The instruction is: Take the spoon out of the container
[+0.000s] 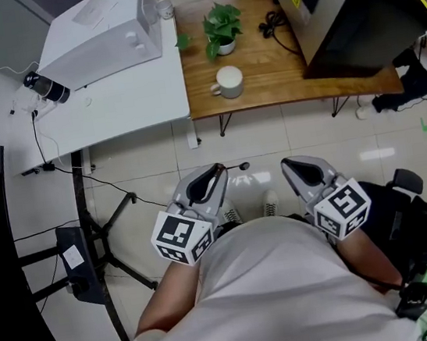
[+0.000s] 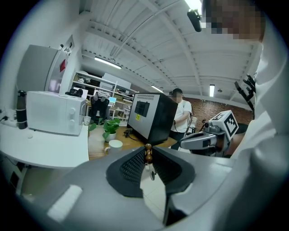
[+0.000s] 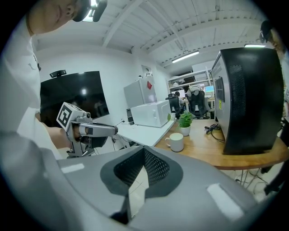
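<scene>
My left gripper (image 1: 218,172) is held low in front of the person's body, over the tiled floor, and is shut on a thin spoon (image 1: 237,168). The spoon's end sticks out to the right of the jaws. In the left gripper view the spoon's brown beaded handle (image 2: 147,153) stands pinched between the black pads. The white mug (image 1: 229,81) stands apart on the wooden table (image 1: 281,89), near its front edge. My right gripper (image 1: 288,165) hangs beside the left one, shut with nothing in it (image 3: 144,151).
A potted plant (image 1: 221,27) stands just behind the mug. A large black appliance (image 1: 348,5) fills the table's right side. A white microwave (image 1: 100,36) sits on the white desk (image 1: 132,98) to the left. A black stand with cables (image 1: 96,229) is on the floor at left.
</scene>
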The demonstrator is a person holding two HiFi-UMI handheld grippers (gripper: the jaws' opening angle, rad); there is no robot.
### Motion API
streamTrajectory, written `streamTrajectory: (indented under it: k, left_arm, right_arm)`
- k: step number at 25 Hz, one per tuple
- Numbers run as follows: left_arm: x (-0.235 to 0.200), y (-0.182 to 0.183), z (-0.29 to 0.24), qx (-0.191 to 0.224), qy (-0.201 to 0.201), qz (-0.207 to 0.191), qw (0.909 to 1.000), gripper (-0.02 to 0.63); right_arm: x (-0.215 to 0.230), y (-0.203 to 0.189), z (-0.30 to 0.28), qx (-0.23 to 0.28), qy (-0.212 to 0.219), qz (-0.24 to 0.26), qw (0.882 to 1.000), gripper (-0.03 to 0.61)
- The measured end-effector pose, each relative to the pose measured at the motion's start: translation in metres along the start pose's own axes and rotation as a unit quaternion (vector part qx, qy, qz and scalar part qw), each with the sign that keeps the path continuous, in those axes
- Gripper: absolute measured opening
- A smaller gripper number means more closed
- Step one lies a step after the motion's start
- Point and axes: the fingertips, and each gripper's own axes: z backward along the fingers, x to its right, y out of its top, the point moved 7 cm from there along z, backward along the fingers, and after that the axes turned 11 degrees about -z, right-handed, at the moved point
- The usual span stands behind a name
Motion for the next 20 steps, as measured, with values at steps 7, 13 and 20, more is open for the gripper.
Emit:
streamTrajectory:
  k: [7,13,20]
  left_arm:
    - [-0.012,-0.001,0.011,-0.001,-0.005,-0.003,1.0,0.052]
    - [-0.019,-0.001,0.016,0.003,0.0,-0.003,1.0,0.053]
    - [-0.018,-0.003,0.018,0.002,0.0,0.003,1.0,0.052]
  right_arm:
    - [-0.012,0.0,-0.01,0.0,-0.006,-0.002,1.0,0.006]
    - [-0.014,-0.006,-0.012,-0.008,-0.011,-0.006,1.0,0.006]
    - [-0.016,-0.006,-0.013,-0.012,-0.008,-0.001,1.0,0.006]
